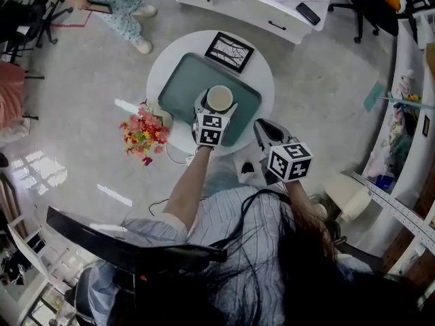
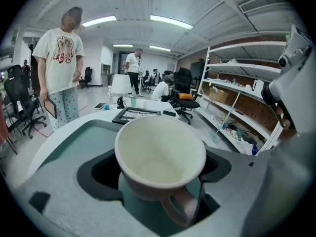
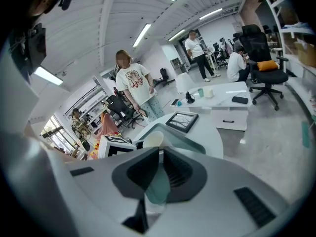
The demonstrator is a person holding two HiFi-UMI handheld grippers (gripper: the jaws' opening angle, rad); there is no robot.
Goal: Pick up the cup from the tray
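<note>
A cream cup (image 1: 219, 98) sits upright between the jaws of my left gripper (image 1: 216, 111), over the teal tray (image 1: 180, 87) on the round white table (image 1: 262, 70). In the left gripper view the cup (image 2: 160, 154) fills the middle, empty, with its handle towards the camera. My left gripper (image 2: 155, 167) is shut on its sides. Whether the cup's base touches the tray (image 2: 84, 137) cannot be told. My right gripper (image 1: 265, 131) hovers at the table's near right edge, shut and empty. In its own view that gripper (image 3: 161, 149) points at the cup (image 3: 153, 139).
A black picture frame (image 1: 230, 51) lies behind the tray. A bunch of flowers (image 1: 144, 133) stands at the table's left edge. A person (image 1: 115, 5) stands at the far left, with a white desk (image 1: 272, 5) beyond the table and shelving (image 1: 408, 155) on the right.
</note>
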